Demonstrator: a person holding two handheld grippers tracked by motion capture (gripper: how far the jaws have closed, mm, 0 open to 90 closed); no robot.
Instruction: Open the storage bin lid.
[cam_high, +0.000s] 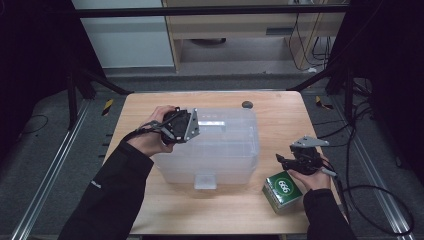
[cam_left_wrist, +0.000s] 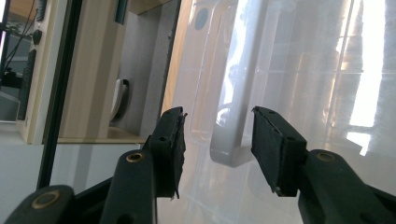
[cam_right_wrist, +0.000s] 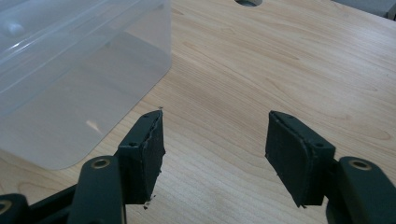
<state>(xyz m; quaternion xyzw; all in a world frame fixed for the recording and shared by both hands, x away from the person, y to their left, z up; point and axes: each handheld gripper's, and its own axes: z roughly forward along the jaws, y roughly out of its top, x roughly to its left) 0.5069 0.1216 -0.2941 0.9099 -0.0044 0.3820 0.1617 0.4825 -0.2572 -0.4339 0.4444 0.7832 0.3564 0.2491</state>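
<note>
Standing at the near edge of the wooden table, I am looking first at a single small green box with white lettering, lying near the front right corner, touching nothing but the tabletop. It is sitting just in front of the right hand, probably parked there as the next thing to go into the container.

Just past it, the right gripper is hovering low over bare wood, its two jaws spread apart with nothing between them, as the right gripper view is showing. It is pointing toward the container's right wall and appears to be waiting.

Filling the middle of the table is one large clear plastic storage bin with its lid on and one white latch tab hanging at the front face. The bin seems empty, though the frosted walls are blurring the inside.

At the bin's far left corner, the left gripper is reaching over the lid. In the left gripper view its jaws are straddling a white side handle of the lid, still parted, with gaps on both sides; the pads are not yet pressing. I judge this hand is setting up to pinch that clip and free the lid.

Beyond the bin, one small dark round object is sitting near the far edge.
</note>
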